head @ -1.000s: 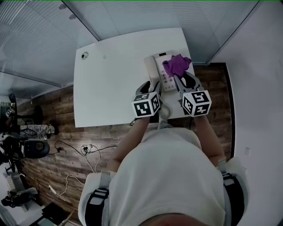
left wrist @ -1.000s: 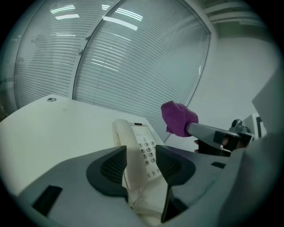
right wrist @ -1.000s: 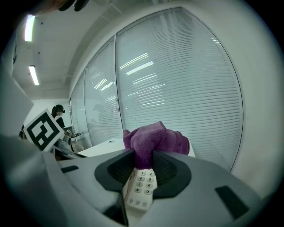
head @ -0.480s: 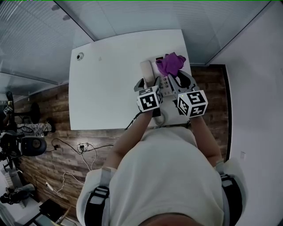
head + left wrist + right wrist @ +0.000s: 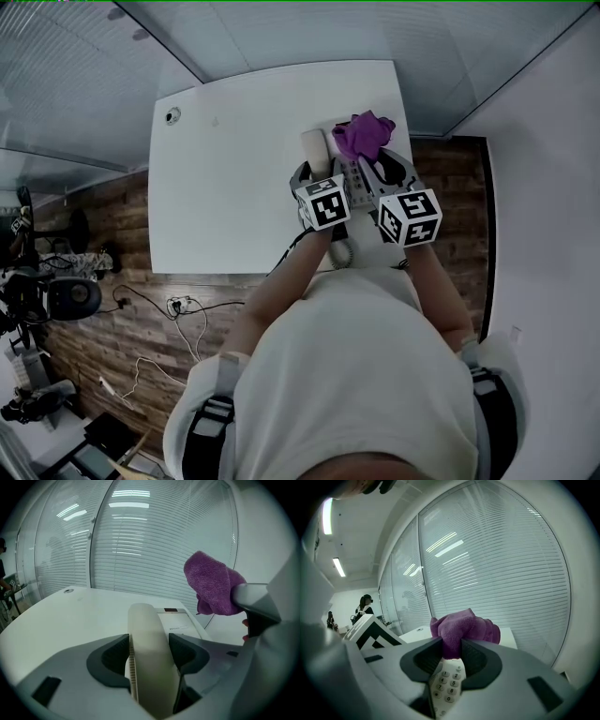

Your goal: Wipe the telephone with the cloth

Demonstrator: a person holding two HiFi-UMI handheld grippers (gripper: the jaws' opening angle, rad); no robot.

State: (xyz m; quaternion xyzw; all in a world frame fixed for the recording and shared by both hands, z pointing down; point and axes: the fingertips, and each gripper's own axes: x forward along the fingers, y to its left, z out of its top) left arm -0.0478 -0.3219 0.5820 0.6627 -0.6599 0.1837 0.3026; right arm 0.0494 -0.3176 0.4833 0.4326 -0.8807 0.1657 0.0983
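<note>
A white telephone [image 5: 349, 174] sits at the table's far right, its handset [image 5: 314, 147] lying along the base's left side. My left gripper [image 5: 314, 174] straddles the handset's near part. In the left gripper view the handset [image 5: 150, 653] fills the gap between the jaws, which are closing, and both pads look to be touching it. My right gripper [image 5: 377, 164] is shut on a bunched purple cloth [image 5: 364, 134], held just above the keypad [image 5: 445, 688]. The cloth [image 5: 461, 630] sticks up out of the jaws, and it also shows in the left gripper view [image 5: 211, 590].
The white table [image 5: 234, 178] has a small round grommet [image 5: 172, 115] at its far left corner. The telephone's coiled cord [image 5: 343, 249] hangs over the near edge. Glass walls with blinds stand behind the table. Cables lie on the wooden floor [image 5: 141, 309] to the left.
My left gripper has moved forward from beside the telephone's near end and now sits around the handset. The right gripper, with the cloth, has barely shifted.
</note>
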